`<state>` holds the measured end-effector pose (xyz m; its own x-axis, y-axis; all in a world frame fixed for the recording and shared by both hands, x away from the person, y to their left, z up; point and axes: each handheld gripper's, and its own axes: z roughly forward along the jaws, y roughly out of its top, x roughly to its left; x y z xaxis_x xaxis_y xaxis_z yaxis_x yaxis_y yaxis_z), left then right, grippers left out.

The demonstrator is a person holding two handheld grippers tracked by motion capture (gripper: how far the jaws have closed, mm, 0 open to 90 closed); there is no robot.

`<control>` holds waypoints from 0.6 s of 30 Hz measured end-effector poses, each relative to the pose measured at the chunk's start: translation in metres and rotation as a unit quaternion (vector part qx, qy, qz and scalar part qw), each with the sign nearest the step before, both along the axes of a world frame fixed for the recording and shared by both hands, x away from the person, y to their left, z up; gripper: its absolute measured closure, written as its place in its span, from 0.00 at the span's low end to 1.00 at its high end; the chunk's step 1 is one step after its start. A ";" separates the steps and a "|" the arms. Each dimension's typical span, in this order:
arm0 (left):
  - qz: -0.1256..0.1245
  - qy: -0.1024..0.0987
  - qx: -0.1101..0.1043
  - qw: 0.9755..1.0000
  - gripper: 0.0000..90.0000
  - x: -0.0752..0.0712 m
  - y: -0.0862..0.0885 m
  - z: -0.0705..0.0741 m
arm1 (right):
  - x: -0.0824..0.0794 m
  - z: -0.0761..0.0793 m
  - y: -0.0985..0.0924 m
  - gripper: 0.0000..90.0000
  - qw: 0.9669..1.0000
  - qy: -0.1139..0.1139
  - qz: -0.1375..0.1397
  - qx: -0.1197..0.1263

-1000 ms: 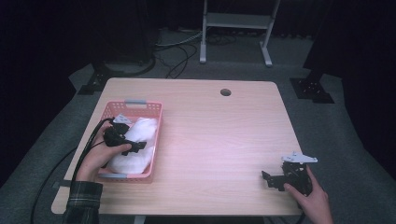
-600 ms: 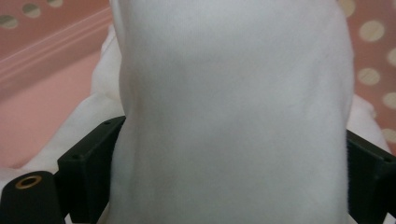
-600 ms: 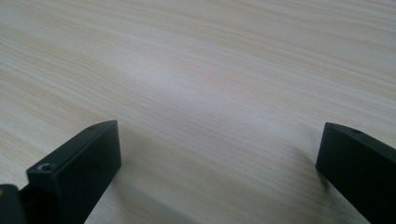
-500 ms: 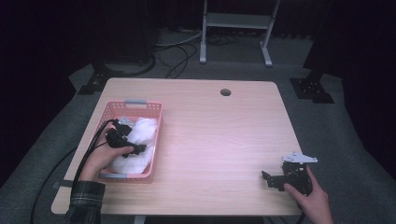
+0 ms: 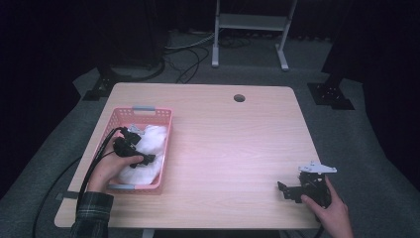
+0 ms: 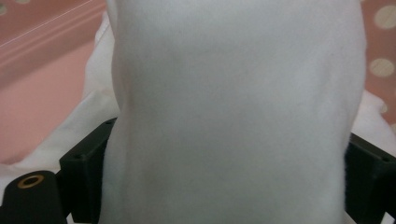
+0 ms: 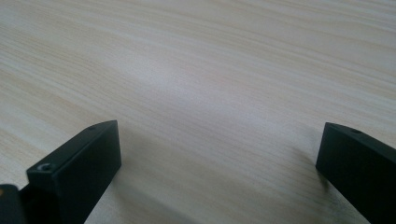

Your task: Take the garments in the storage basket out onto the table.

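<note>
A pink plastic basket point(image 5: 143, 109) sits at the left of the wooden table point(image 5: 233, 144) and holds a heap of white cloth point(image 5: 151, 141). My left gripper point(image 5: 147, 158) reaches down into the basket. Its jaws have just been closing. In the left gripper view a thick fold of the white cloth point(image 6: 233, 84) spans the gap from one jaw to the other, and the left gripper point(image 6: 229, 154) presses on it from both sides. My right gripper point(image 5: 287, 191) rests near the table's front right corner. In its own view the right gripper point(image 7: 219, 144) is open over bare wood.
A round cable hole point(image 5: 239, 97) is in the table near its far edge. The left gripper's black cable point(image 5: 91, 168) trails off the front left of the table. A metal stand point(image 5: 250, 29) and dark floor lie beyond the table.
</note>
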<state>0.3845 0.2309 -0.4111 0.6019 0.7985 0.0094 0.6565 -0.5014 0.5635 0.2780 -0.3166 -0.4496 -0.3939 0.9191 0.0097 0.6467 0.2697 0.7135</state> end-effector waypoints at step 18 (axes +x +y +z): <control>-0.015 0.017 -0.008 1.000 0.60 -0.001 0.002 0.004 | 0.000 0.000 0.000 0.00 1.000 0.000 0.000 0.000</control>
<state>0.3837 0.2331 -0.4066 0.6254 0.7799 -0.0233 0.6600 -0.5128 0.5491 0.2779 -0.3165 -0.4496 -0.3936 0.9192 0.0100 0.6471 0.2693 0.7133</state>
